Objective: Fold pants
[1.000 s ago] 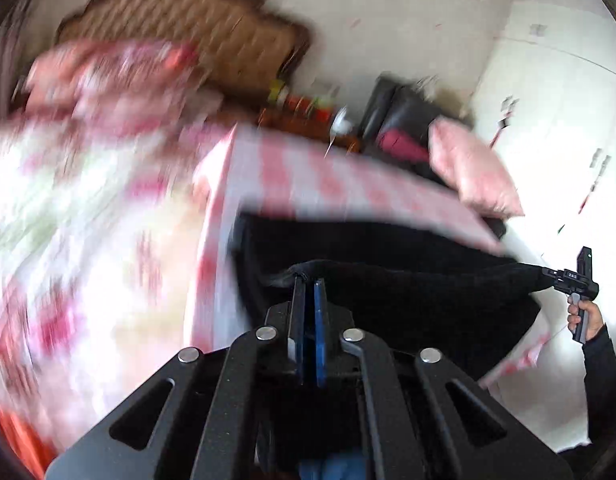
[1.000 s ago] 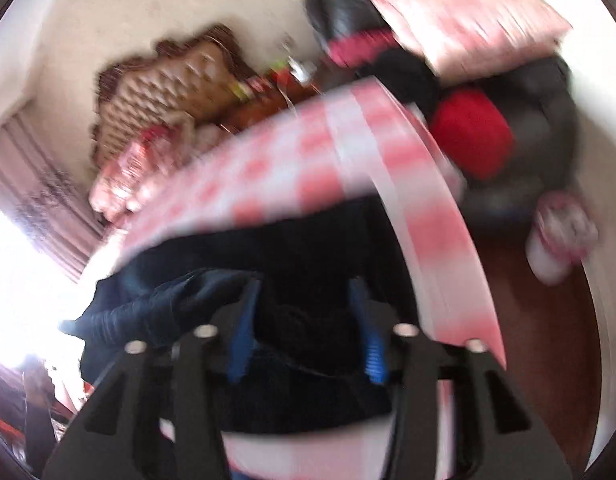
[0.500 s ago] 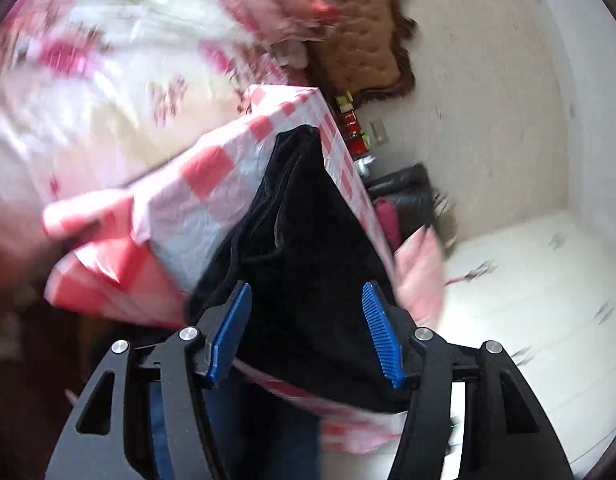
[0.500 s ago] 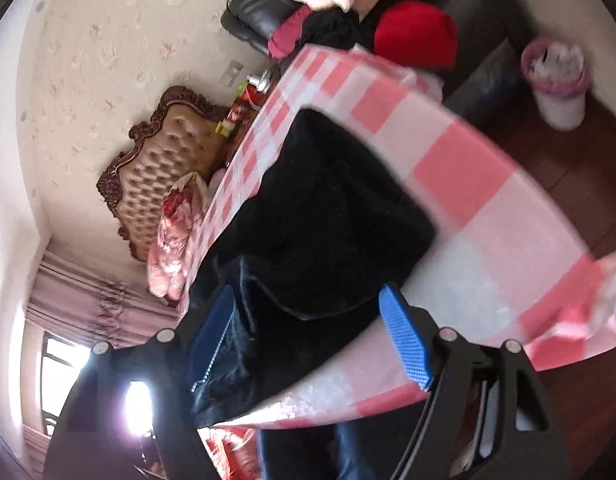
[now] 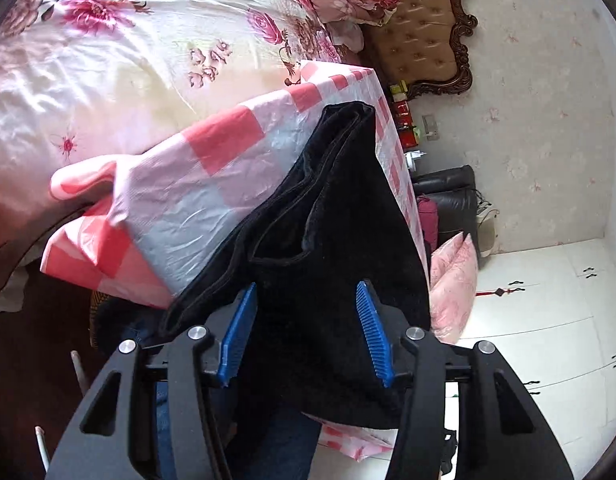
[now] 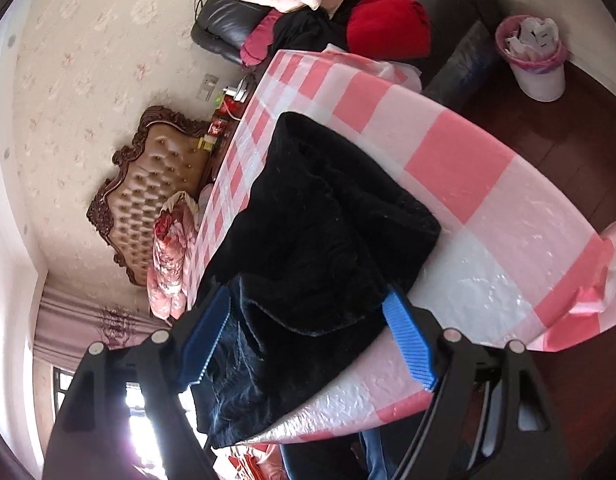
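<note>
We see the black pants [image 5: 339,216] lying on the table with the pink-and-white checked cloth [image 5: 212,184], already doubled into a long, narrow bundle that runs from the near edge toward the far end, where the layered hems or leg ends stack up. In the right wrist view the same pants [image 6: 323,224] show a thicker, bunched end closest to us, and part of it droops over the table's near edge. Our left gripper [image 5: 308,332] has its blue pads spread wide, hovering over the near end of the fabric with nothing pinched between them; our right gripper [image 6: 308,336] is likewise spread apart, its fingers straddling the near end of the bundle without closing on it. We judge that a first fold, likely leg onto leg, is done and that we are between grasps, lining up for the next fold. That next move, as we read it, calls for both grippers to come down on the near end, each at one corner of it, pinching through all the layers at once so none slips free. Then we would carry that end up and over toward the far end, keeping the edges even. The overhanging part may drag, so a firm, deep grip matters.
</note>
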A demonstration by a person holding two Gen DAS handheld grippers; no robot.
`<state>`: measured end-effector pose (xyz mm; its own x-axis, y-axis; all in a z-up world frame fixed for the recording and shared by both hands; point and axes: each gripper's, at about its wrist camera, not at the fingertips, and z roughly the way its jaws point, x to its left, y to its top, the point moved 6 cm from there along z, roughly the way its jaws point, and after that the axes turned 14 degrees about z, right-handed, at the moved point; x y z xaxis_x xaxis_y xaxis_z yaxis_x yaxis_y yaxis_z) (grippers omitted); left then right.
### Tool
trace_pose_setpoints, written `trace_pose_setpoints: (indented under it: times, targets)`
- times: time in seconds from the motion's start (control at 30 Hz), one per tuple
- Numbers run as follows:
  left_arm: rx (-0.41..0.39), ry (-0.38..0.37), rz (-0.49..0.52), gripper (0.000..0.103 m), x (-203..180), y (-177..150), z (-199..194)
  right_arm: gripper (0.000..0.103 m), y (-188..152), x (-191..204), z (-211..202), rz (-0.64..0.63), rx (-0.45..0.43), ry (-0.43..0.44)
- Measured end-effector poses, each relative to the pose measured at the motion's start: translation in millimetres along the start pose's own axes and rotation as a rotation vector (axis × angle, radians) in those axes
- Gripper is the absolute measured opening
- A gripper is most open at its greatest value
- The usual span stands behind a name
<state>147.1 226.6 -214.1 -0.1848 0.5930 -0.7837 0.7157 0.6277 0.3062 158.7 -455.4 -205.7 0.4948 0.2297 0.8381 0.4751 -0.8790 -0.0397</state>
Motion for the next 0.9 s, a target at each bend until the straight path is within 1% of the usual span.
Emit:
trace_pose_setpoints:
  times: [0.17, 0.27, 0.3, 0.33, 0.37, 0.4, 0.43, 0.47, 0.5, 0.57, 0.63, 0.67, 0.73, 0.83, 0.87, 0.9]
  targets:
    - [0.019, 0.044, 0.018, 0.048, -3.6, 3.3, 3.1, 0.082, 5.0, 10.6, 7.5, -0.007, 0.005, -0.006]
    - [0.030, 0.097, 0.043, 0.028, -1.4, 7.2, 8.1, 0.081, 11.3, 8.7, 17.0, 0.019, 0.001, -0.035]
    - [0.035, 0.109, 0.046, 0.012, 0.7, 8.9, 11.1, 0.076, 13.7, 8.0, 21.2, 0.023, -0.005, -0.047]
    - [0.047, 0.116, 0.047, 0.005, 1.6, 9.8, 14.2, 0.067, 15.4, 8.6, 23.7, 0.012, -0.015, -0.068]
    - [0.047, 0.115, 0.053, 0.002, 0.9, 11.2, 15.7, 0.028, 17.6, 10.0, 26.0, -0.008, -0.031, -0.094]
    - [0.048, 0.121, 0.071, 0.000, -4.1, 14.2, 15.0, 0.021, 21.4, 13.9, 29.1, -0.020, -0.037, -0.105]
    - [0.049, 0.118, 0.081, 0.000, -9.5, 18.2, 14.2, 0.020, 24.0, 21.2, 30.6, -0.037, -0.032, -0.101]
    - [0.044, 0.103, 0.097, 0.000, -18.5, 24.7, 10.7, 0.019, 26.6, 32.8, 30.3, -0.082, -0.036, -0.097]
    - [0.019, 0.083, 0.127, 0.000, -34.2, 34.9, 0.8, 0.019, 30.3, 51.8, 26.0, -0.146, -0.056, -0.090]
    - [-0.029, 0.045, 0.174, 0.000, -59.0, 44.9, -22.0, 0.017, 33.3, 79.8, 11.8, -0.207, -0.069, -0.045]
    - [-0.061, 0.037, 0.213, 0.000, -73.3, 42.8, -41.8, 0.017, 34.8, 88.2, -1.4, -0.234, -0.084, -0.028]
    - [-0.071, 0.042, 0.219, 0.000, -72.0, 36.9, -49.8, 0.017, 35.3, 83.7, -5.7, -0.235, -0.090, -0.035]
    - [-0.051, 0.062, 0.200, 0.000, -52.4, 20.2, -52.4, 0.017, 35.9, 64.6, -7.1, -0.232, -0.094, -0.080]
    - [0.022, 0.081, 0.087, 0.000, -0.3, -12.7, -39.7, 0.017, 38.0, 18.6, 6.3, -0.179, -0.056, -0.156]
    - [0.033, 0.087, 0.058, 0.000, 12.3, -20.4, -35.9, 0.017, 38.9, 5.8, 10.9, -0.176, -0.052, -0.185]
    - [0.031, 0.085, 0.045, 0.000, 19.2, -24.9, -34.2, 0.017, 39.1, 0.5, 12.2, -0.175, -0.050, -0.190]
